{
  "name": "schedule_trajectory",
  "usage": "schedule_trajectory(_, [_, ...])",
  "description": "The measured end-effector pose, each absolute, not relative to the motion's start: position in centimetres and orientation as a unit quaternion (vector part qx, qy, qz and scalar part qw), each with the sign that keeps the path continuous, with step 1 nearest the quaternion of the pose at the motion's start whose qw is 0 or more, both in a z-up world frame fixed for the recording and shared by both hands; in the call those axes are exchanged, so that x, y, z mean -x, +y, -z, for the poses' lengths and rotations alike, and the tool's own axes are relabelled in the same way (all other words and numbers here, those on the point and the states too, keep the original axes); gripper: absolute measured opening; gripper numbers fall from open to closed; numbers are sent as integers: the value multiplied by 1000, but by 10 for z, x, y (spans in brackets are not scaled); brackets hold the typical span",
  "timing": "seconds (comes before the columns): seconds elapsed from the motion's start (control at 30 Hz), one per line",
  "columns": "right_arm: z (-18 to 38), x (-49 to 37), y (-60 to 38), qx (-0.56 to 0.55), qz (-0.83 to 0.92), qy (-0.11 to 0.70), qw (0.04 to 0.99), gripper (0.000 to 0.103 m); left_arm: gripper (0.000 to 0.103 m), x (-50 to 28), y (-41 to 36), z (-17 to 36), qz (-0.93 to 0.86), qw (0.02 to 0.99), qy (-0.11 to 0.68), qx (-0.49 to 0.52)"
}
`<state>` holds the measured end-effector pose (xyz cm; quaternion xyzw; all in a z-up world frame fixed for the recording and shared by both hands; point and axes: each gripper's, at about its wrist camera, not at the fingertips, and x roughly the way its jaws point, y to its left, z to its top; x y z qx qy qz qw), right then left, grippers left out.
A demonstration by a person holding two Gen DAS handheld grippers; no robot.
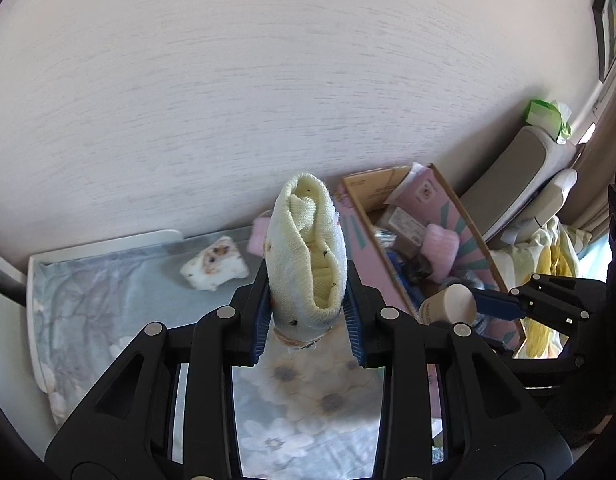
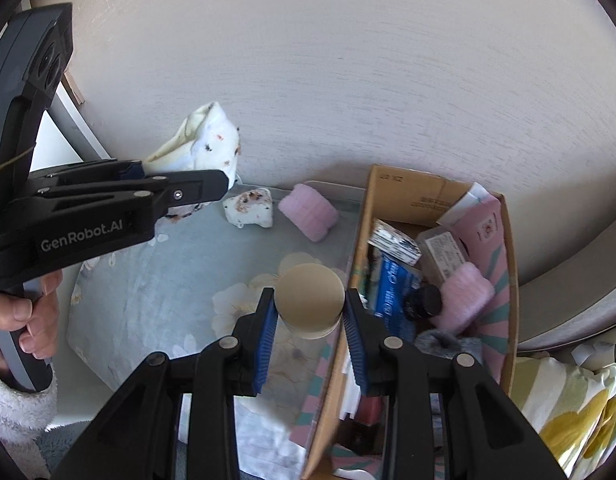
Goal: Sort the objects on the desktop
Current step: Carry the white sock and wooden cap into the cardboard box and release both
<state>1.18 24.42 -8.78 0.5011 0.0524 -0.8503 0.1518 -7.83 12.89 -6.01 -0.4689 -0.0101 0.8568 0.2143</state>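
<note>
Beige jar (image 2: 309, 300) in the right gripper (image 2: 309, 312), rolled cloth (image 1: 306, 256) in the left gripper (image 1: 308, 320), both beside the cardboard box (image 2: 391, 188); the smooth jar might slip.

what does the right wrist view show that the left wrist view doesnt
Only the right wrist view shows the person's hand on the left gripper's handle.

Only the left wrist view shows the green packet on the grey chair.

Both show the left gripper shut on the folded cloth, the right gripper shut on the beige-capped jar, the cardboard box and the small folded cloth.
</note>
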Motion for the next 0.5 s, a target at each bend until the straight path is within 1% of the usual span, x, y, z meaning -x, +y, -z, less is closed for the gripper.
schedule_trajectory(0.33, [91, -23, 281, -504, 844, 63, 172, 31, 29, 75, 178, 51, -861, 211, -1, 462])
schedule_trajectory(0.5, [98, -32, 302, -505, 841, 56, 189, 31, 29, 79, 204, 58, -859, 211, -5, 466])
